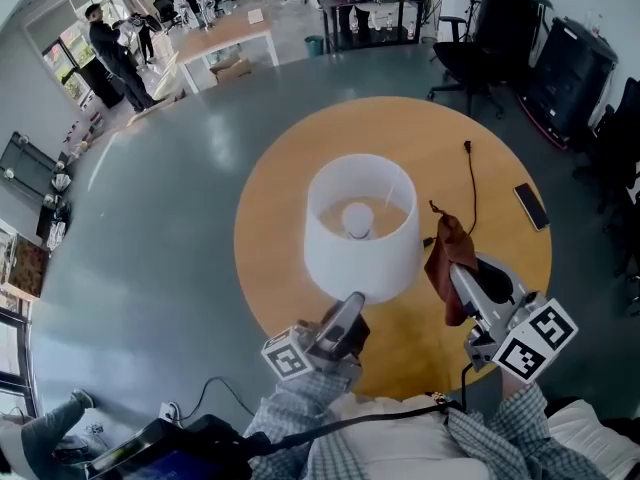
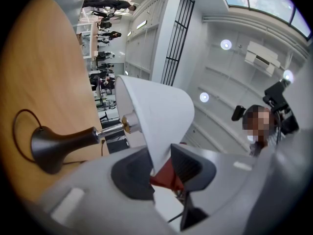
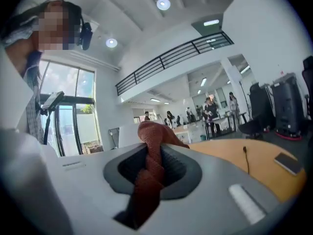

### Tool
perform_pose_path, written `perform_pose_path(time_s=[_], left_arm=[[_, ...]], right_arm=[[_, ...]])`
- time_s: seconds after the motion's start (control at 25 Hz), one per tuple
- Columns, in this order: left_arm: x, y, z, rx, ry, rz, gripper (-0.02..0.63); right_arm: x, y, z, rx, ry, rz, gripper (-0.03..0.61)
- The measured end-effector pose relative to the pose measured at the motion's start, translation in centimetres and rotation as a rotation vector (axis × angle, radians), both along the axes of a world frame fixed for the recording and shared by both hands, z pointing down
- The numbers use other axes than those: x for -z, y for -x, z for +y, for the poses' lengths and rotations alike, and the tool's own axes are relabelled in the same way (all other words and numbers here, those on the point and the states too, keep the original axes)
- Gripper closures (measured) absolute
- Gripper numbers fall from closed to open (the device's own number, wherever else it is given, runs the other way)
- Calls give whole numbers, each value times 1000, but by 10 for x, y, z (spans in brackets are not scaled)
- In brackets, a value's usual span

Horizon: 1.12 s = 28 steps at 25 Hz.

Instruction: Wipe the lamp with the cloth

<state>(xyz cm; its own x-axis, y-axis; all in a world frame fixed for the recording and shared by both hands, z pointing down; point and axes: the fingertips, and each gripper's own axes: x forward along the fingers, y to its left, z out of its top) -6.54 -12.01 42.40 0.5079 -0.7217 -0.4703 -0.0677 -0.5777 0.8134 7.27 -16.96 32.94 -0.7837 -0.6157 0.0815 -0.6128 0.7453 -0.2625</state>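
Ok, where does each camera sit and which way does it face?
Head view: on the person's head, looking steeply down at the table, lampshade, left gripper and right gripper; checked sleeves show.
Left gripper view: rides the left gripper, looking along jaws shut on the lampshade rim.
Right gripper view: rides the right gripper, facing across the room, jaws shut on the cloth.
Shared: lampshade, in head and left views.
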Motion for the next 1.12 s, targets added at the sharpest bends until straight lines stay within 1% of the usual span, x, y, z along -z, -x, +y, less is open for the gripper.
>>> perform_pose_path(time_s=[0.12,0.24,0.32,0.4,0.52,0.64,0.72,0.8,0.88,0.96,1.04,1.12], left_arm=[[0,1,-1,0,0,-2,506],[0,2,-2,2,-2,-2,506],[-1,0,-2,1,0,-3,506],[-3,-1,-2,0,1,-3,506],[-4,0,-2,-1,2,-2,506],[-4,-1,-2,-3,3,0,506],[-4,-1,-2,-4,4,-1,506],[-4,-1,-2,-7,3,0,506],[-3,-1,-3,-9,1,2,506],[-3,-2,-2,-12,-1,4,506],[-3,-3,-1,-13,0,5,506],[-4,-4,0,-15,1,6,506]], right_arm=[[40,25,-1,24,-127,-8,515],[48,56,2,86,-183,9,515],[39,67,2,106,-174,18,515],[26,68,-1,95,-143,15,515],[4,59,-9,59,-86,25,515],[-25,43,-19,31,-14,56,515],[-43,38,-23,24,38,69,515],[-53,35,-27,24,69,66,515],[-51,34,-31,25,70,50,515],[-40,33,-38,36,49,31,515],[-24,35,-48,72,11,26,515],[-4,39,-59,130,-37,30,515]])
